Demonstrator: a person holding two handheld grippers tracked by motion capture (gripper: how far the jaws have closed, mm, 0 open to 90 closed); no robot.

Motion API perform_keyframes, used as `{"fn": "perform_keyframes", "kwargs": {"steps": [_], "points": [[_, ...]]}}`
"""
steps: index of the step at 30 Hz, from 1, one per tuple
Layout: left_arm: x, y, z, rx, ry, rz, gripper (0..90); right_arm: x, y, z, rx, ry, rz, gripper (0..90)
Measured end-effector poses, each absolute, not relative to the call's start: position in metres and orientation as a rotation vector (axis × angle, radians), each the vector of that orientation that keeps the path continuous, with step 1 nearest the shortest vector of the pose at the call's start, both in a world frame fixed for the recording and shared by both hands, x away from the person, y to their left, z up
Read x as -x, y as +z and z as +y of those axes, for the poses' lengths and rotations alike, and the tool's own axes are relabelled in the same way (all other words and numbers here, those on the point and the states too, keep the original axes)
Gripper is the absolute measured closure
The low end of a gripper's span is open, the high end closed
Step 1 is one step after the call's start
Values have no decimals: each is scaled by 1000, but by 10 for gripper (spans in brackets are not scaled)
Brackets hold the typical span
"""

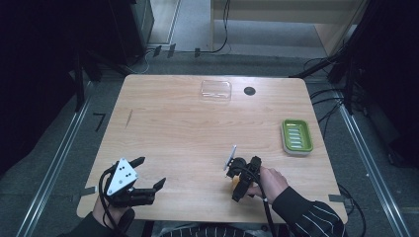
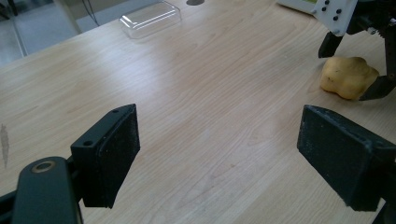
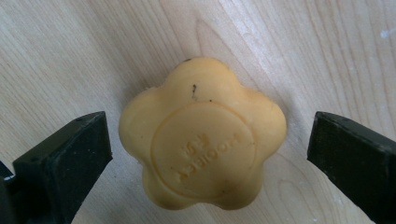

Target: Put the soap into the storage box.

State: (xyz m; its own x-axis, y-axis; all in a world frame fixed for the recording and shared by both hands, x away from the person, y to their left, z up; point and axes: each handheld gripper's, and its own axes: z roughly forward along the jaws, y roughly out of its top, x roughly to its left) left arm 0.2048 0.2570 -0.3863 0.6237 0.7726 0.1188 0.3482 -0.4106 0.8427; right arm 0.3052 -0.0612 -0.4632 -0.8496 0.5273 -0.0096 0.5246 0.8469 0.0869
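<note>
Between the right gripper's [image 3: 205, 140] spread jaws lies yellow soap [image 3: 201, 137]; left gripper [image 2: 219, 154] gapes empty.

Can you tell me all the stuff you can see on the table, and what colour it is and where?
soap: 1, yellow, flower-shaped, lying on the table near its front edge, between the right gripper's open jaws, touching neither
soap dish: 1, green with a pale ribbed inside, at the right side of the table
clear lid: 1, see-through plastic, near the far edge of the table
round hole: 1, dark, beside the clear lid at the far edge
table: 1, light wood
left gripper: 1, black with a grey three-cornered plate, open, at the front left corner, holding nothing
right gripper: 1, black, open, pointing down over the soap
</note>
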Motion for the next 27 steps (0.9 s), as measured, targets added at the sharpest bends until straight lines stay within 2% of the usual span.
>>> {"fn": "perform_keyframes", "kwargs": {"steps": [8, 27], "points": [[-205, -386, 257, -2009, 642, 880, 136, -304, -462, -60, -858, 131, 2976, 134], [-205, -386, 257, -2008, 644, 879, 136, -303, -465, -58, -843, 122, 2991, 247]]}}
